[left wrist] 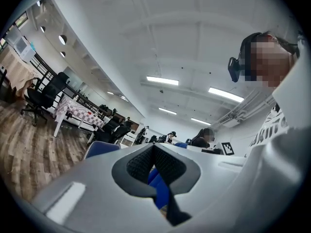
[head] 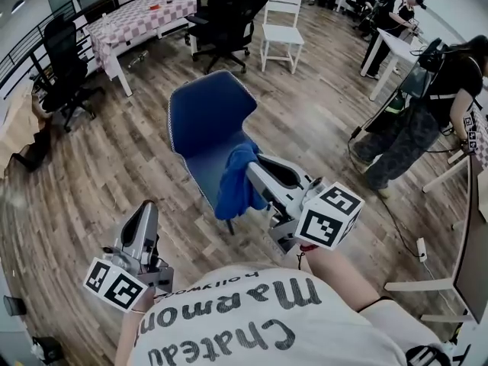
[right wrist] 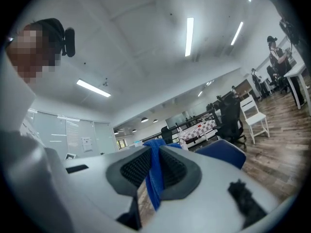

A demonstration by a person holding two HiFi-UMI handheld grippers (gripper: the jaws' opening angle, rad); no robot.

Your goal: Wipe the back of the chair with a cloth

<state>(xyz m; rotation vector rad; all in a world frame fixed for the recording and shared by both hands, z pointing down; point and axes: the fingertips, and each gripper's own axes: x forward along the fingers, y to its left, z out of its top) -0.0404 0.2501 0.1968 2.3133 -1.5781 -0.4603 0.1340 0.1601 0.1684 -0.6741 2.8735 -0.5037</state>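
So the person's right gripper [head: 253, 174] is clamped on a blue cloth [head: 236, 180]. The right gripper view shows the fabric pinched between the two dark pads and hanging down below them. The left gripper [head: 145, 210] has its jaws pressed together with nothing in them; the blue glimpsed past them in its own view is just stuff beyond. It sits low on the left, well apart from the action.

The blue shell chair [head: 207, 117] stands on the wood floor [head: 84, 174], right in front of the person. Its long axis runs away from them, with the broad end farther off and the narrow end nearer. The cloth dangles over that near end, at or just beside the shell. Whether it's actually touching is hard to call from the head view. Honestly it's also tough to say which end is the backrest from this steep angle.

What matters for the next move is that the chair lies straight ahead and slightly left of the right gripper, so that one is clearly nearer and already holds the cloth. Probably the wipe hasn't really got going yet. The gripper would need to press the cloth flat against the back and drag it along.

No containers are in play. Behind are a checkered-cloth surface [head: 141, 14], a white chair [head: 282, 33], and other people [head: 423, 109] off right.
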